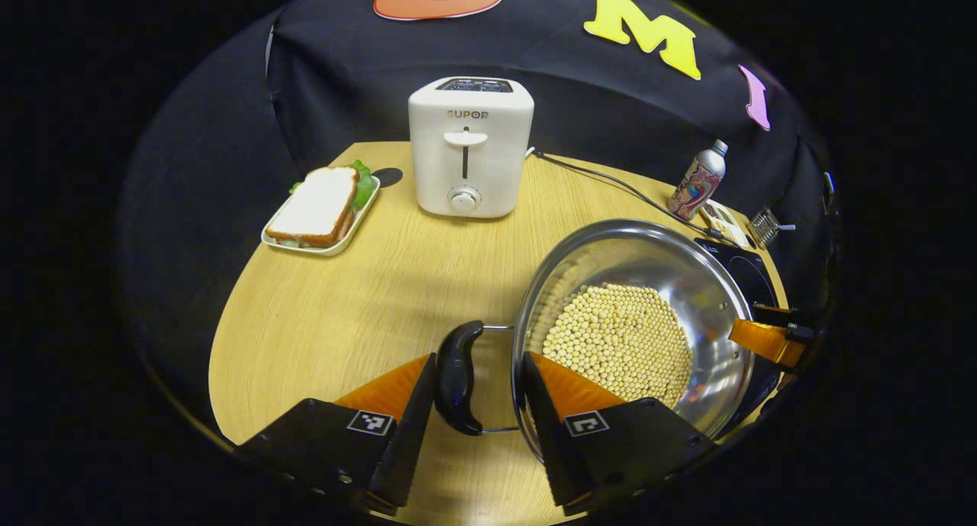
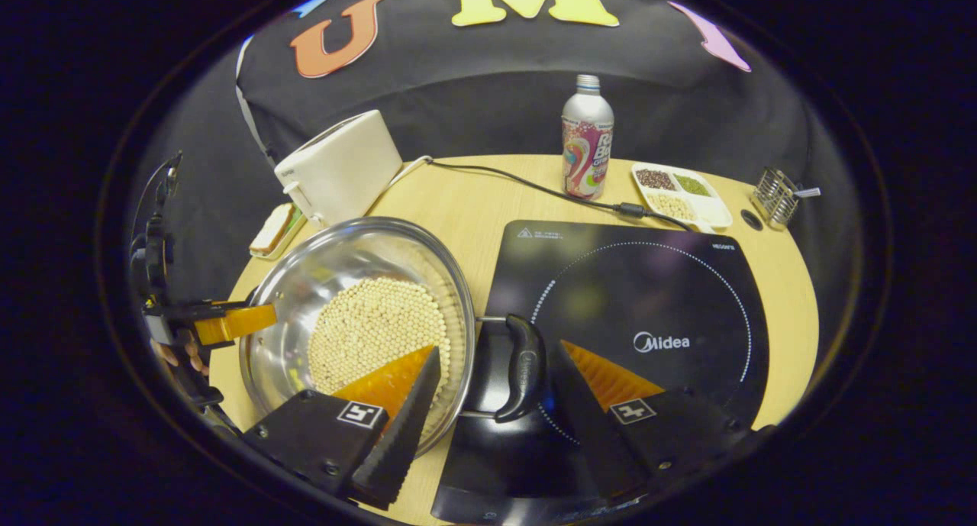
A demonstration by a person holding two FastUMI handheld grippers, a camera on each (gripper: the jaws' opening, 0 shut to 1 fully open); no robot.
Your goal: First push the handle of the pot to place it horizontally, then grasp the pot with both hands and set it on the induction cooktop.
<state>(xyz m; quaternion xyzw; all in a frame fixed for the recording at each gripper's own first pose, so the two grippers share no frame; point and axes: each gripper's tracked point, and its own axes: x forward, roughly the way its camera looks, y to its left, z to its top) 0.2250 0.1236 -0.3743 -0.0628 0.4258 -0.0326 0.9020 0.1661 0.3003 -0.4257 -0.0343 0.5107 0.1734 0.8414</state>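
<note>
The white toaster [image 1: 470, 148] reads "SUPOR", and the induction cooktop [image 2: 633, 312] reads "Midea". The steel pot [image 1: 633, 320], with pale beans inside, stands on the wooden tabletop [image 1: 343, 297] just left of the cooktop, near the front edge; open room lies toward the sandwich plate [image 1: 320, 209]. The left gripper [image 1: 477, 381] has its fingers spread around the pot's left handle [image 1: 458, 377], and the right gripper [image 2: 496, 381] has its fingers spread around the right handle [image 2: 523, 366]; neither pair presses yet
</note>
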